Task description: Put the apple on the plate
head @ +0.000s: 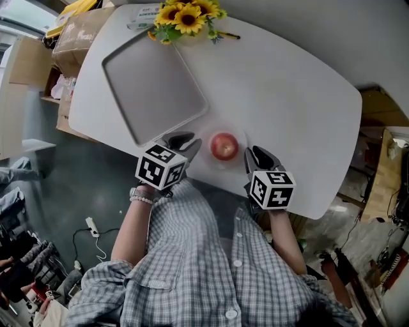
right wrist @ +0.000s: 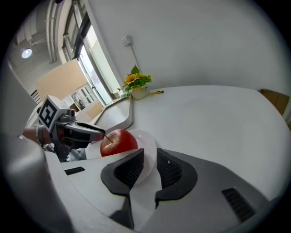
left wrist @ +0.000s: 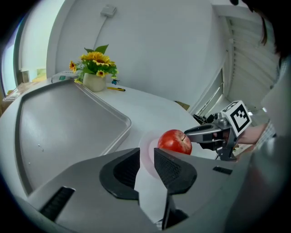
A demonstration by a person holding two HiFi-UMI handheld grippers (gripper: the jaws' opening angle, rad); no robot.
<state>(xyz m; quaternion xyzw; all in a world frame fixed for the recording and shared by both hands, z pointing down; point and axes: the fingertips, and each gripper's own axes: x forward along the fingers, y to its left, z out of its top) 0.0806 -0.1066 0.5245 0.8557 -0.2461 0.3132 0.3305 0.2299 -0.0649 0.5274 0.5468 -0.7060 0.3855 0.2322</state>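
A red apple (head: 223,146) sits upright on a small white plate (head: 241,142) near the front edge of the white table (head: 294,96). My left gripper (head: 188,142) rests just left of the plate, its jaws nearly together and empty. My right gripper (head: 255,155) rests just right of the plate, also nearly closed and empty. In the left gripper view, the apple (left wrist: 174,141) and plate (left wrist: 146,148) lie beyond my jaws (left wrist: 145,157), with the right gripper (left wrist: 204,132) past them. In the right gripper view, the apple (right wrist: 118,141) shows on the plate (right wrist: 145,143) ahead of my jaws (right wrist: 150,159).
A large grey tray (head: 153,83) lies on the table's left half. A pot of sunflowers (head: 185,16) and a yellow pen (head: 227,35) stand at the far edge. Cardboard boxes (head: 77,32) sit beyond the table's left end. The person's checked shirt (head: 204,255) is at the front edge.
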